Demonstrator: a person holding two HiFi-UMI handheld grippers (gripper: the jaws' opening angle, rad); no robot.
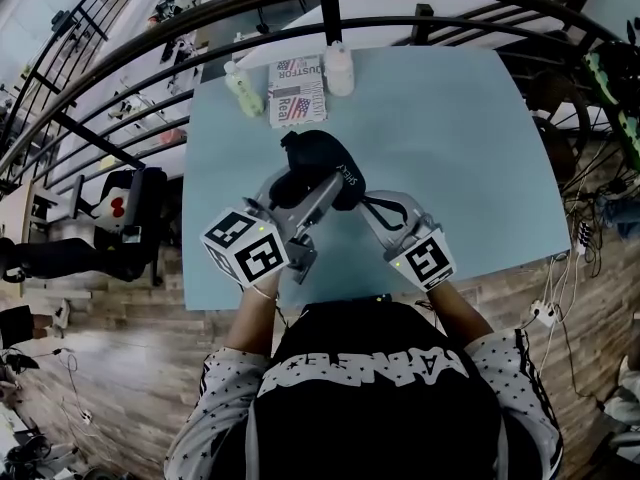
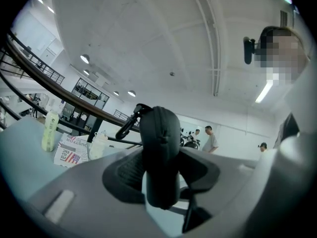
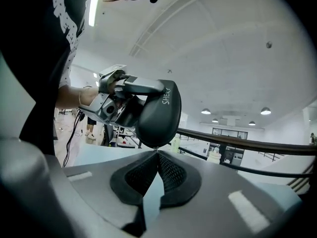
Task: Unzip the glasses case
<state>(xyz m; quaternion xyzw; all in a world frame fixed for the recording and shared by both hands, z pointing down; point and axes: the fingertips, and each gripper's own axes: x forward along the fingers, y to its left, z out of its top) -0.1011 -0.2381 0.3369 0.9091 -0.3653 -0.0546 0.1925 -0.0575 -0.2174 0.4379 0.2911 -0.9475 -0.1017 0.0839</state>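
A pale blue rectangular table (image 1: 470, 148) fills the middle of the head view, with a black metal railing (image 3: 247, 145) curving round its far side. The person's black shirt (image 1: 380, 388) with white-dotted sleeves takes up the bottom edge. Its white lettering runs upside down and is too warped to read.

The left gripper (image 1: 300, 188), grey with a black-and-white marker cube (image 1: 245, 246), has its jaws clamped on the black oval zip-up glasses case (image 1: 325, 158). It holds the case in the air above the near half of the table. In its own view the case stands on edge between the pads and hides most of the gap behind it.

The right gripper (image 3: 156, 155) has its jaws pressed together. Their tips meet at the case's lower edge and nip a small dark zip tab (image 3: 155, 148), of which only a sliver shows. White letters on the case's side read "SHEK", and a further letter is lost where the shell curves away.

At the table's far edge lies a white printed packet (image 1: 297, 93) bearing a stars-and-stripes flag and the words "DUSTOR" and "Rea". The rest of its print is too small to read. A pale green plastic bottle (image 1: 243, 90) stands just beside it on one side and a white plastic bottle (image 1: 340, 70) on the other. Neither label is legible.

A black clip hook (image 2: 130, 124) juts from the case's top end.
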